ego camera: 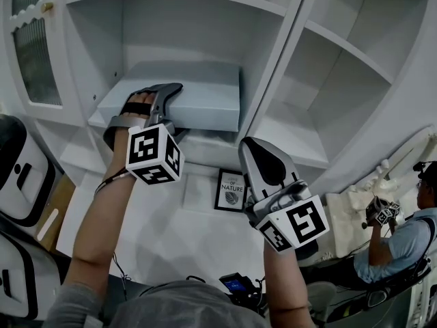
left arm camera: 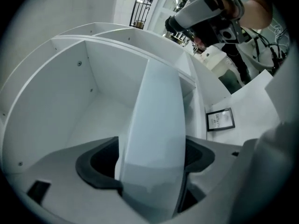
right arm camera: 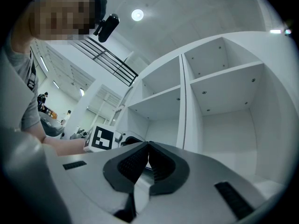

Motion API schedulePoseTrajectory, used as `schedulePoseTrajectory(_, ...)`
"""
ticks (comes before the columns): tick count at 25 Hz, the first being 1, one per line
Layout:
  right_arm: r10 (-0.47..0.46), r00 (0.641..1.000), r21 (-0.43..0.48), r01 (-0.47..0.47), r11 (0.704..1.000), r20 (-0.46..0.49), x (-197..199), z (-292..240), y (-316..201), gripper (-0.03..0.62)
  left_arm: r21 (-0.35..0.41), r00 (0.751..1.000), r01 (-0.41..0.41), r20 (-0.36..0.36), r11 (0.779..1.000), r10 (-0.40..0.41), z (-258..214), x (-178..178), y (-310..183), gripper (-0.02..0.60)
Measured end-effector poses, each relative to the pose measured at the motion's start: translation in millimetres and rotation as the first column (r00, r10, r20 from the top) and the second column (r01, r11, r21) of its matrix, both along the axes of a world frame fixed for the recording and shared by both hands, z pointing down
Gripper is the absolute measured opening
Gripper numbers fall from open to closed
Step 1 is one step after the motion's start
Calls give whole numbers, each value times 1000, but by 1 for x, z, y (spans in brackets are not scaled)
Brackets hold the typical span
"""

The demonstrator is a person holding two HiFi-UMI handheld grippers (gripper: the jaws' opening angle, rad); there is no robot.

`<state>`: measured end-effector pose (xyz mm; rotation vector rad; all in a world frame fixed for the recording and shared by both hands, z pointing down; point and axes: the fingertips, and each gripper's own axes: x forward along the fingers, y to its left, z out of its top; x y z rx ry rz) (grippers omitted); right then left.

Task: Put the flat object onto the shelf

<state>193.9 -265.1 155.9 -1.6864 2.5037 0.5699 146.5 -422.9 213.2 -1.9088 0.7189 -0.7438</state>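
Pale blue flat board point(ego camera: 198, 91) is lying on the shelf point(ego camera: 212, 152) in the left compartment, filling most of its width. Its right end is sitting close to the divider point(ego camera: 273, 67) and its front edge is near the shelf lip.

Left gripper point(ego camera: 156, 96) is sitting at the board's near left corner. Its jaws are straddling the edge and standing wide, and the pads look clear of it, so I'm reading that as released. From there the board is running straight away, into the compartment.

Right gripper point(ego camera: 258, 149) is hanging lower, well apart, clenched on nothing.

Coming move looks like the left pulling straight back along the board. Room behind is open, but any sideways drift risks dragging the corner off the lip.
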Motion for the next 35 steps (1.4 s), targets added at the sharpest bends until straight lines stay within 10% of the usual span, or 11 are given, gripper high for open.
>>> schedulePoseTrajectory(13,1,1000,-5,-1,1000,4,1,2,1,28,-150,985,-80,137,985,101,12,0,9,402)
schedulePoseTrajectory(30,1,1000,-19,0,1000,16,5,7,4,28,-280,985,-164,8,946,173,14,-7,23,431)
schedulePoseTrajectory(35,-14,1000,-22,15,1000,23,1,9,2,28,-288,971,-230,-133,930,199,-2,-9,35,430)
